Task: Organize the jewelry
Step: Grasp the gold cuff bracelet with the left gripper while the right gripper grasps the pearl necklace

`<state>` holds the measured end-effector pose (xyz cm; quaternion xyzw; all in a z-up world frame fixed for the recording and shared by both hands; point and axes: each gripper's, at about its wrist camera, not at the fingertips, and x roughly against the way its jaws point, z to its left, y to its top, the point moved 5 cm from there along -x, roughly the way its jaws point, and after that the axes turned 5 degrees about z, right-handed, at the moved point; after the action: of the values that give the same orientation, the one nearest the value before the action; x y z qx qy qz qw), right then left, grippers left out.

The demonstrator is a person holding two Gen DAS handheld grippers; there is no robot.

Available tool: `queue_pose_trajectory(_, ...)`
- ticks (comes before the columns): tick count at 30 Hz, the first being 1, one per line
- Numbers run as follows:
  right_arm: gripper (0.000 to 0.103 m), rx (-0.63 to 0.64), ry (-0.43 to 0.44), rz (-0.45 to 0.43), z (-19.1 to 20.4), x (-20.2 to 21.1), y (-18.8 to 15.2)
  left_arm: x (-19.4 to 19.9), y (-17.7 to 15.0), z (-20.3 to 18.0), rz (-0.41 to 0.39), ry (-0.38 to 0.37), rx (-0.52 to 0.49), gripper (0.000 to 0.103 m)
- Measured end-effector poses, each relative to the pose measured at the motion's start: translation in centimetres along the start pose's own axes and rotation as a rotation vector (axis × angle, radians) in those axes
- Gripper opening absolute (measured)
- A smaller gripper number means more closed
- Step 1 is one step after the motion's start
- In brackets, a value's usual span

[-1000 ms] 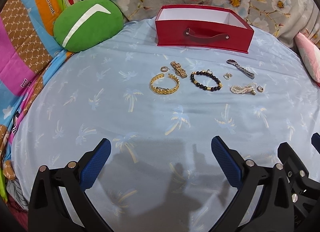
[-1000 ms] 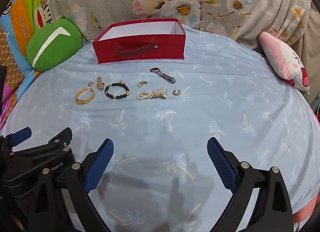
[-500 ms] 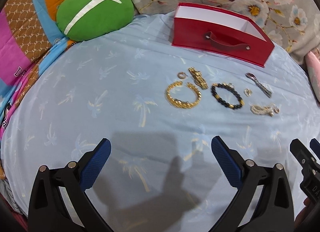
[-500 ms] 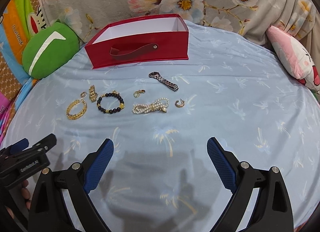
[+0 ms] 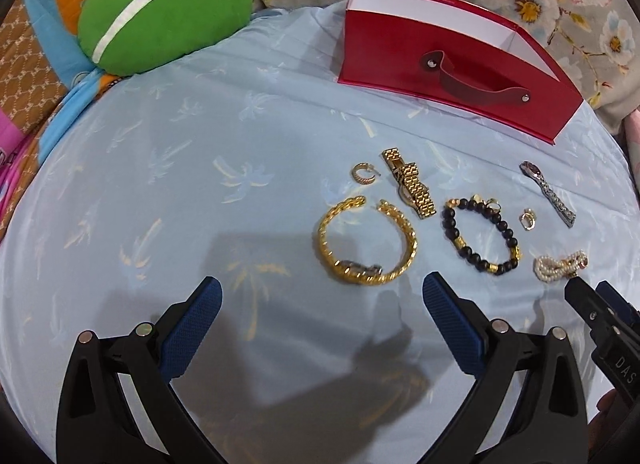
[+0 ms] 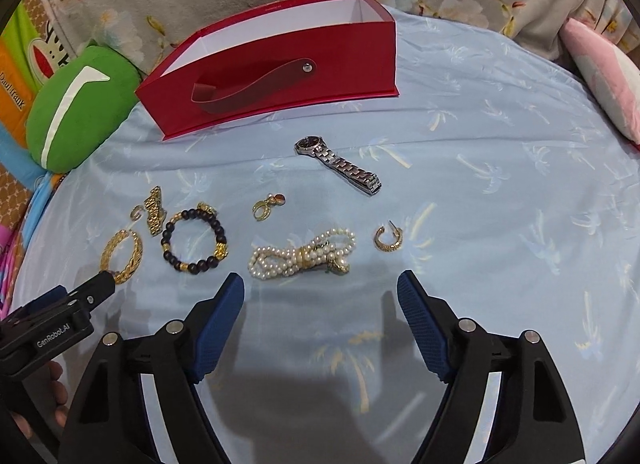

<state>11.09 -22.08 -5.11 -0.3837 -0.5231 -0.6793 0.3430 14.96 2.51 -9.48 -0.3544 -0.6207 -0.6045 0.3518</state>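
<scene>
Jewelry lies on a light blue sheet in front of an open red box (image 5: 448,76) (image 6: 276,76). A gold bangle (image 5: 368,240) (image 6: 122,254), a gold watch (image 5: 410,182), a black bead bracelet (image 5: 480,238) (image 6: 195,240), a pearl strand (image 6: 302,254) (image 5: 560,266), a silver watch (image 6: 340,164) and a gold hoop earring (image 6: 387,239) are spread out. My left gripper (image 5: 320,316) is open, just short of the gold bangle. My right gripper (image 6: 320,304) is open, just short of the pearl strand.
A green round cushion (image 5: 160,8) (image 6: 76,104) sits at the back left. A pink pillow (image 6: 604,76) lies at the right. A small gold ring (image 5: 362,173) and a gold charm (image 6: 266,206) lie among the jewelry. Floral fabric rises behind the box.
Both grippers have moved forward and down toward the jewelry, which now looks larger and closer. Both stay open.
</scene>
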Motion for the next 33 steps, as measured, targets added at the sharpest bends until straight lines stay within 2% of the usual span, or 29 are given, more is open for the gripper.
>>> queue_pose_trajectory(8,0.067,0.004,0.0,0.009,0.6,-1.6,0.8,-2.1,1.1,-1.2,0.006,0.0,-0.022,0.098)
queue_pose_trajectory(11,0.06,0.012,-0.002,0.006,0.9,-2.0,1.1,-2.3,1.2,-1.3,-0.006,-0.002,-0.029,0.096)
queue_pose_trajectory(15,0.054,0.031,-0.009,-0.006,1.3,-2.3,1.4,-2.3,1.6,-1.4,-0.024,-0.004,-0.043,0.087)
queue_pose_trajectory(17,0.051,0.034,0.001,-0.01,1.3,-2.3,1.4,-2.1,1.7,-1.5,-0.033,-0.011,-0.052,0.077)
queue_pose_trajectory(19,0.05,0.037,0.002,-0.013,1.3,-2.3,1.4,-1.9,1.7,-1.7,-0.036,-0.023,-0.063,0.06)
queue_pose_trajectory(20,0.049,0.038,0.005,-0.015,1.3,-2.2,1.4,-1.8,1.7,-1.8,-0.036,-0.031,-0.065,0.056)
queue_pose_trajectory(23,0.043,0.033,0.015,-0.027,1.2,-1.9,1.4,-1.5,1.5,-2.2,-0.03,-0.067,-0.074,0.056)
queue_pose_trajectory(25,0.027,0.032,0.017,-0.044,1.1,-1.4,1.6,-1.2,1.3,-2.5,-0.031,-0.08,-0.079,0.056)
queue_pose_trajectory(26,0.024,0.035,0.018,-0.045,1.1,-1.2,1.6,-1.1,1.1,-2.6,-0.033,-0.083,-0.079,0.056)
queue_pose_trajectory(30,0.025,0.045,0.02,-0.042,1.0,-0.9,1.3,-0.1,0.7,-2.7,-0.044,-0.099,-0.08,0.056)
queue_pose_trajectory(33,0.034,0.044,0.019,-0.037,0.9,-0.7,0.9,0.4,0.5,-2.7,-0.047,-0.102,-0.08,0.056)
